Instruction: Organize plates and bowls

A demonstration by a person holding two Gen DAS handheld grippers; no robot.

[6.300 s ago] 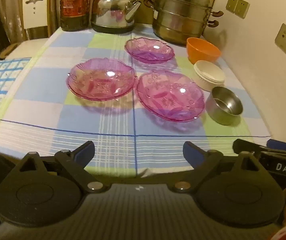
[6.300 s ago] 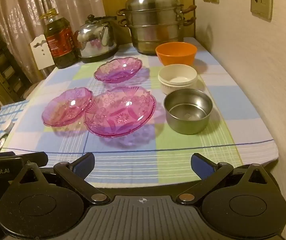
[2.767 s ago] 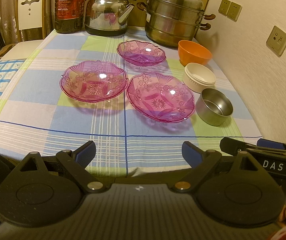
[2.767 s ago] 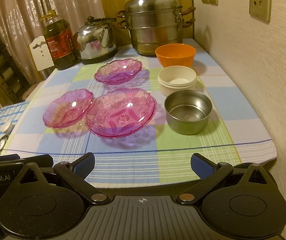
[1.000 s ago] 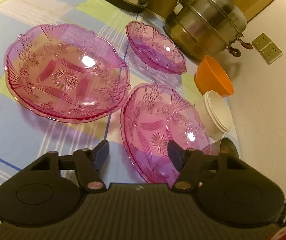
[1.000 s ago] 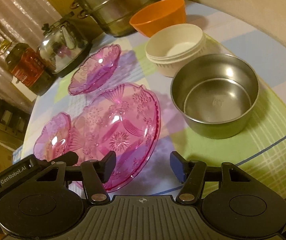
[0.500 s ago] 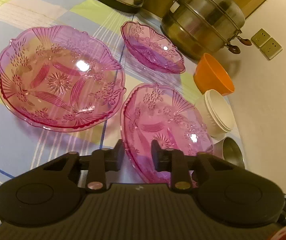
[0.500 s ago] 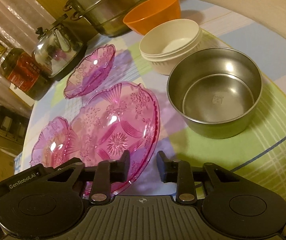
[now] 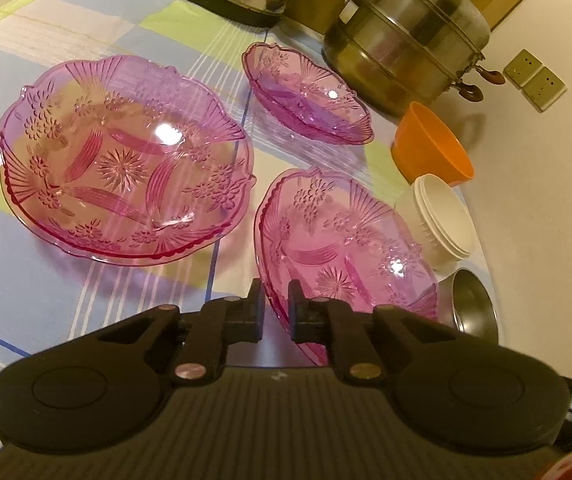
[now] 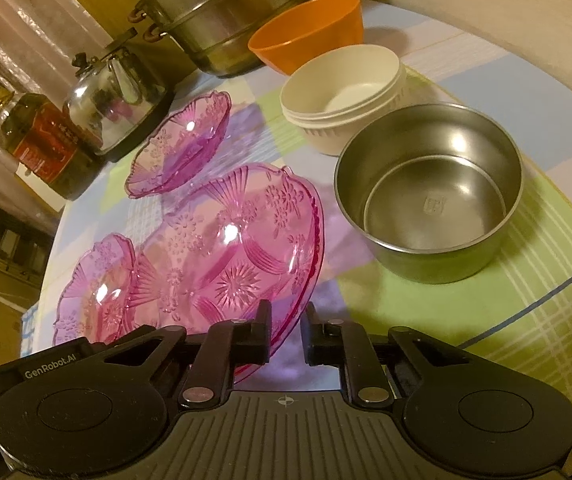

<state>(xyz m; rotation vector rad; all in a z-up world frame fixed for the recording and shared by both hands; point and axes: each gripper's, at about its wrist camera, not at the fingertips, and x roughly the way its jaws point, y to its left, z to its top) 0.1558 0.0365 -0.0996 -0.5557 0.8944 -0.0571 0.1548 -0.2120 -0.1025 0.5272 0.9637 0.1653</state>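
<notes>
Leftmost, found a large pink plate (image 9: 126,160) lying flat on the checked tablecloth (image 9: 26,280), apart from its neighbours. Further right and farther back, noted a small pink plate (image 9: 306,96) just before the steamer pot (image 9: 406,40). Next, caught the left gripper (image 9: 276,312) nipped tight on the near rim of the middle pink plate (image 9: 346,240), fingers almost together with the rim between them. From the right wrist view, saw the right gripper (image 10: 286,336) drawn narrow astride that same plate's rim, one finger against the glass, a slit beside the other; could not tell whether it pressed. Rightward again, counted an orange bowl (image 9: 430,156), stacked white bowls (image 9: 446,216) and a steel bowl (image 9: 474,312) in a row along the wall side.
</notes>
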